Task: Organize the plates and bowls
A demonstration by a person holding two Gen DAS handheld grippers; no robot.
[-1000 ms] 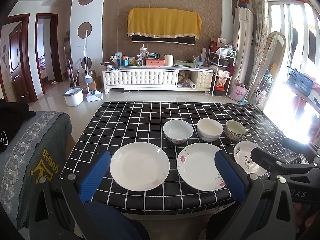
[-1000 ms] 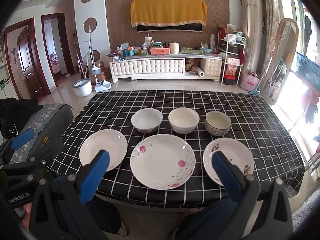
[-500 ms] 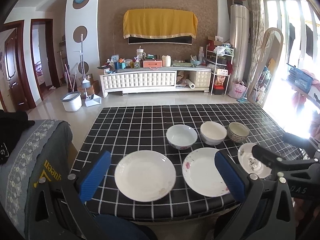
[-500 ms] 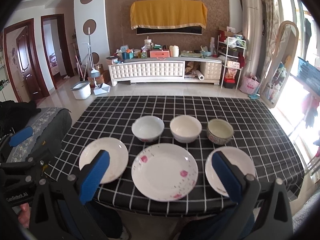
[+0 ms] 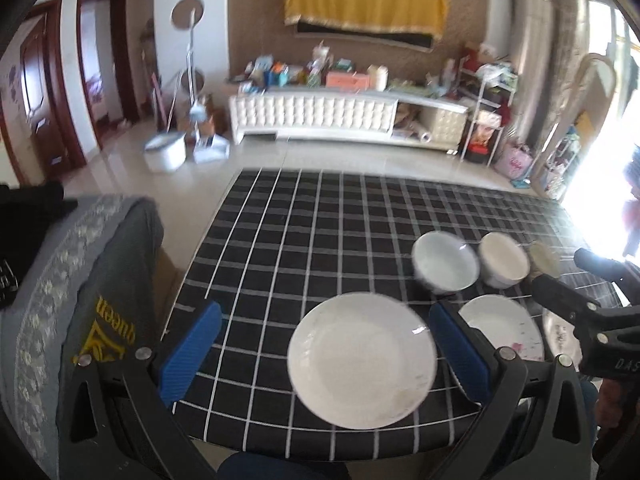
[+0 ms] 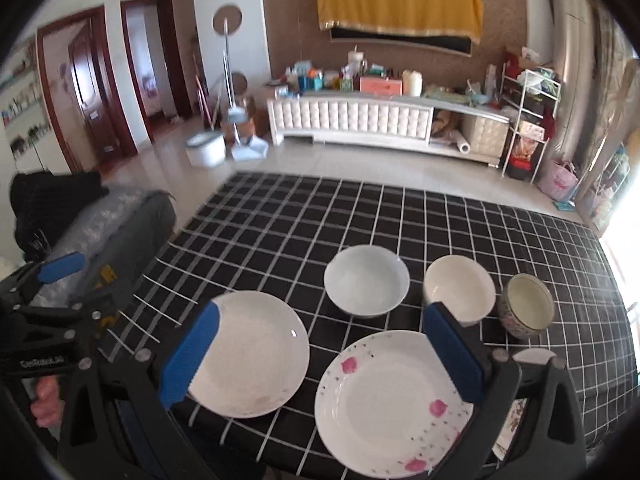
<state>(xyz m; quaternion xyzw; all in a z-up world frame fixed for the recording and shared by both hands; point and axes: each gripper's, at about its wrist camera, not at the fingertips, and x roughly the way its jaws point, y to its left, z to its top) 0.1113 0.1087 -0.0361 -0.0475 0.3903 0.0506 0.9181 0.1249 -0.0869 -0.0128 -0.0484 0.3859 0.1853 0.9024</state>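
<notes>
Nearest the lens, the left hand-held gripper (image 5: 324, 352) has its blue pads spread wide and empty above the near edge of the tabletop (image 5: 320, 216), which wears a black cloth with a white grid. The right hand-held gripper (image 6: 320, 352) is likewise spread apart and holds nothing. Along the near edge lie a plain white plate (image 6: 256, 354) on the left, a flowered plate (image 6: 384, 404) in the middle, and a third plate (image 6: 532, 357) mostly hidden behind the right finger. Behind them stand a row of three: a pale bowl (image 6: 366, 280), a cream bowl (image 6: 458, 288) and a small patterned bowl (image 6: 526, 306). Beyond the tabletop is a white cabinet (image 6: 352, 120).
</notes>
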